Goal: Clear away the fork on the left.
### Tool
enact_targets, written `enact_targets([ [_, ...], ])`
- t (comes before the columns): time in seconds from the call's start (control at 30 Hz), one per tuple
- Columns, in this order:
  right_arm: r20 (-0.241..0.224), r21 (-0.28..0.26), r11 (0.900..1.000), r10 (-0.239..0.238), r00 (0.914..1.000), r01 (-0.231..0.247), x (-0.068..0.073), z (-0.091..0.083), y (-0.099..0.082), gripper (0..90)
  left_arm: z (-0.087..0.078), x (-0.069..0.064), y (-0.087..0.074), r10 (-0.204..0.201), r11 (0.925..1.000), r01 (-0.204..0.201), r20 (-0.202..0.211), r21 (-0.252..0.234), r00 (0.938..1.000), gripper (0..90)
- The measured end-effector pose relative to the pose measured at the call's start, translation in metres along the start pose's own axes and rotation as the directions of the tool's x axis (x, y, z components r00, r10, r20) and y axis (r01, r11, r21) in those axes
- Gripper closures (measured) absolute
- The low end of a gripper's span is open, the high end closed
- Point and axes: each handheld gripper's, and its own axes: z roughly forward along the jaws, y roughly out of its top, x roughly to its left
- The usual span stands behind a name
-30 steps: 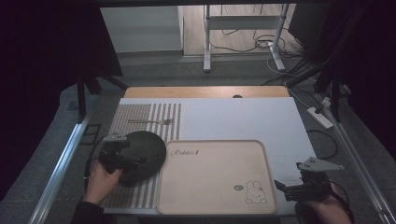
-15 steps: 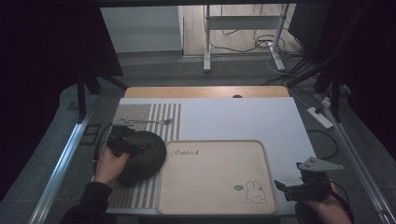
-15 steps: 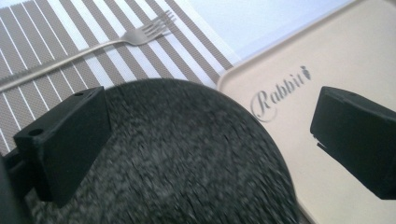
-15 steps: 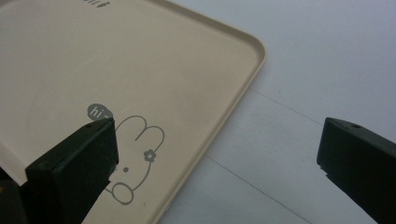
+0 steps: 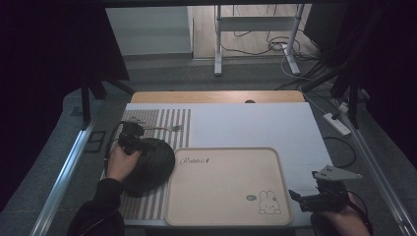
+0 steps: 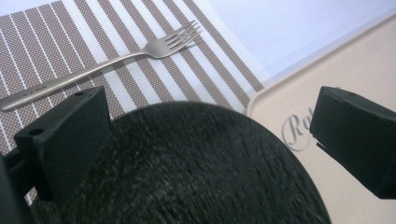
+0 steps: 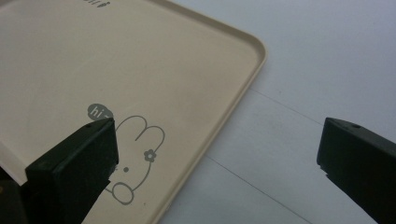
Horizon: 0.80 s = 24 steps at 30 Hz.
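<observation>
White tabletop (image 5: 255, 125); striped placemat (image 5: 162, 120)

One dark round plate (image 5: 147, 164) lay at the table's eight o'clock; one fork (image 5: 164, 129) lay at ten o'clock, beyond the plate; one striped placemat (image 5: 169, 120) sat under both; one beige tray (image 5: 226, 184) with a rabbit drawing took the six o'clock side, beside the plate; one white sheet (image 5: 255, 123) covered the tabletop from twelve to three o'clock; two grippers were there, the left gripper (image 5: 129, 140) at nine o'clock and the right gripper (image 5: 319, 199) at four o'clock.
</observation>
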Motion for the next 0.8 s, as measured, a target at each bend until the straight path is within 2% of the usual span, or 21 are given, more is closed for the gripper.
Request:
enact_targets([
  [0.07,-0.001,-0.001,1.0000,0.002,1.0000,-0.002,0.000,0.000,0.000,0.0,0.005,0.004,0.005,-0.002,1.0000,0.002,-0.013,0.009,0.9999,0.0],
  [0.3,-0.001,-0.001,1.0000,0.001,1.0000,-0.001,0.000,0.000,0.000,0.0,0.014,0.013,0.015,-0.022,0.9997,0.022,-0.001,0.012,0.9998,0.0],
  [0.47,-0.001,0.000,1.0000,0.002,1.0000,-0.002,0.000,0.000,0.000,0.0,0.024,0.022,0.021,-0.008,0.9986,0.009,-0.016,0.052,0.9998,0.0],
  [0.53,-0.002,0.000,1.0000,0.001,1.0000,-0.001,0.000,0.000,0.000,0.0,0.031,0.028,0.025,-0.015,0.9977,0.016,-0.021,0.066,0.9997,0.0],
  [0.8,-0.003,-0.001,1.0000,0.002,1.0000,-0.002,-0.001,0.000,0.000,0.0,0.043,0.038,0.036,-0.014,0.9958,0.018,-0.039,0.090,0.9991,0.0],
])
